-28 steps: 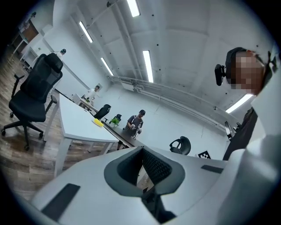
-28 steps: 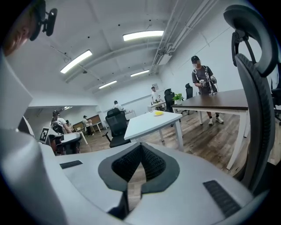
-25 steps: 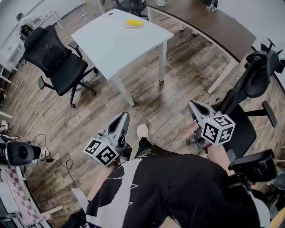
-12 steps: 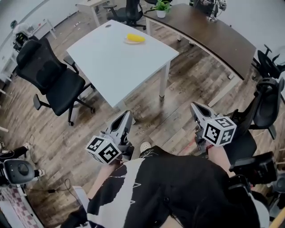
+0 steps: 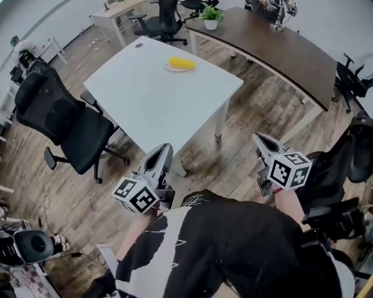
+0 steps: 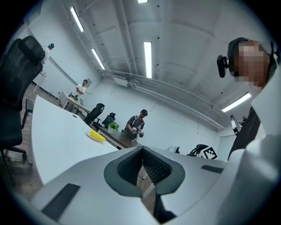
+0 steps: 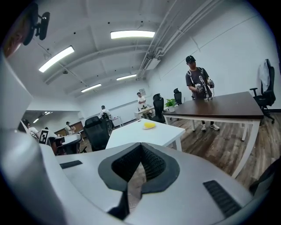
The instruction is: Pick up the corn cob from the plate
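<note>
A yellow corn cob [image 5: 182,63] lies on a small white plate [image 5: 173,68] near the far edge of a white table [image 5: 145,99]. It shows small in the left gripper view as the corn cob [image 6: 97,136] and in the right gripper view as the corn cob [image 7: 149,125]. My left gripper [image 5: 164,152] is held over the floor just short of the table's near corner, jaws shut and empty. To the right of the table my right gripper [image 5: 260,141] hangs over the floor, shut with nothing in it. Both are far from the cob.
A black office chair [image 5: 64,125] stands left of the table. A long dark desk [image 5: 274,46] with a potted plant [image 5: 211,15] runs behind it, and another black chair [image 5: 349,169] is at the right. A person [image 7: 198,90] stands at the dark desk.
The view has advanced toward the white table, which now sits lower and larger in the head view. Both grippers came forward with me and stay shut.
</note>
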Tool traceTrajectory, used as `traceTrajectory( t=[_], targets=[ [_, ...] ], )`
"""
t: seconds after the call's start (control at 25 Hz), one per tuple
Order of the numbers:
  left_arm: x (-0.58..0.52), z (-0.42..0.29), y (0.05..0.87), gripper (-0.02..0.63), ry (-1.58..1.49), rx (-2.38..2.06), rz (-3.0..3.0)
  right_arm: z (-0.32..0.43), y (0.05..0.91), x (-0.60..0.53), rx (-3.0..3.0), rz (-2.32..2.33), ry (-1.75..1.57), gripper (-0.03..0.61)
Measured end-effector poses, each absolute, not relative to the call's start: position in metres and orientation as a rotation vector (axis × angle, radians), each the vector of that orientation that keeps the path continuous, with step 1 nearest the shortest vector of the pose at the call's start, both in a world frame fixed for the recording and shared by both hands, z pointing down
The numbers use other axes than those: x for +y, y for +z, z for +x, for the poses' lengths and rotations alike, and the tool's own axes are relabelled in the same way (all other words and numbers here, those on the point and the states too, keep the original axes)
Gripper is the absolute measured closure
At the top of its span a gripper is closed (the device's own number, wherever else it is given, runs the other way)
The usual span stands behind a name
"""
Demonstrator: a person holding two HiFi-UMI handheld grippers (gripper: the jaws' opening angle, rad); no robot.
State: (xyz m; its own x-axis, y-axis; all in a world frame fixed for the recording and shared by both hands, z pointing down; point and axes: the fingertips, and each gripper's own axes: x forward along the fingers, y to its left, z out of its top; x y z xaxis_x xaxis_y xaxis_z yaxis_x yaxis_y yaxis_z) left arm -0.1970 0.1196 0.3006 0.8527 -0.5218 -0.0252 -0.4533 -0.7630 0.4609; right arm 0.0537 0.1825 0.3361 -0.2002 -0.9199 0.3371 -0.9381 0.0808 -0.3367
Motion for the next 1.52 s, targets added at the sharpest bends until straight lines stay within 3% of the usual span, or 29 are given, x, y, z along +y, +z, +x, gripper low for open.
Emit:
traceTrajectory(
  t=[0.76,1.52],
  targets=[
    [0.089,-0.181,0.356,0.6,-0.081,-0.584,2.499,0.044,0.373,0.136,-2.199,1.919,0.849,0.563],
    [-0.009,-0.135,0.341,0.6,-0.136,-0.72,2.489,0.09,0.365,0.011,-2.302,1.805,0.83,0.563]
  ],
)
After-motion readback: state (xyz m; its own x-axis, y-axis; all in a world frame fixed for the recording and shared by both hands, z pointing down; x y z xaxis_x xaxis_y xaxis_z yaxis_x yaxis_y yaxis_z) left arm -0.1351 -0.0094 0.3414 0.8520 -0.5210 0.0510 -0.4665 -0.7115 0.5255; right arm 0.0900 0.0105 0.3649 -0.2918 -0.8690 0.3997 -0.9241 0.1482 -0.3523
